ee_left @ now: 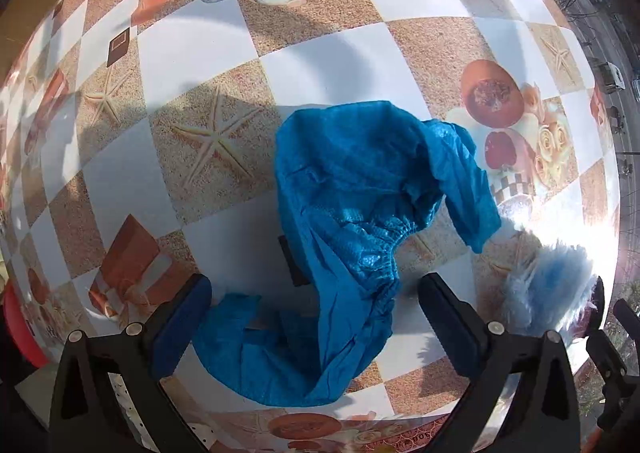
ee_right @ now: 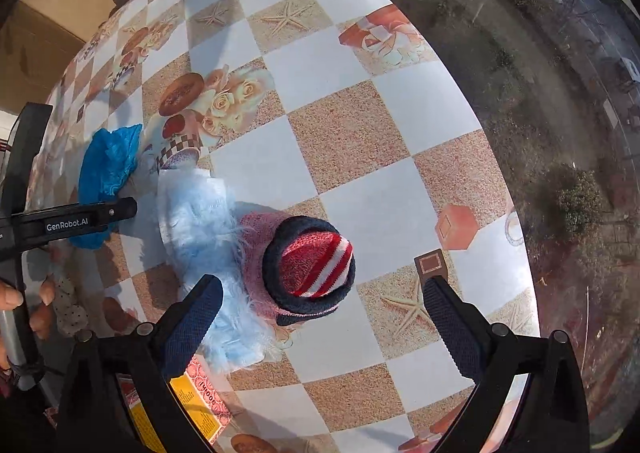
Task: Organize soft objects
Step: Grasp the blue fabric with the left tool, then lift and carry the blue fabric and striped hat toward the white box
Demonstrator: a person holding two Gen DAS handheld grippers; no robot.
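Jaws of both grippers apart; blue shoe cover (ee_left: 344,221) partly behind left gripper (ee_left: 316,317).

Looking down past the right gripper (ee_right: 322,317), jaws spread wide with nothing between the pads, onto a checkered tablecloth (ee_right: 384,157) printed with starfish and roses. Just ahead, toward the table's near edge, a rolled knit piece (ee_right: 310,267) in navy, red and white stripes, resting on a pink knit item (ee_right: 256,237) and pressed against a fluffy light-blue plush (ee_right: 200,221). Further left, crumpled blue shoe covers (ee_right: 108,165) with the left gripper (ee_right: 80,219), marked GenRobot.AI, reaching across in front of them.
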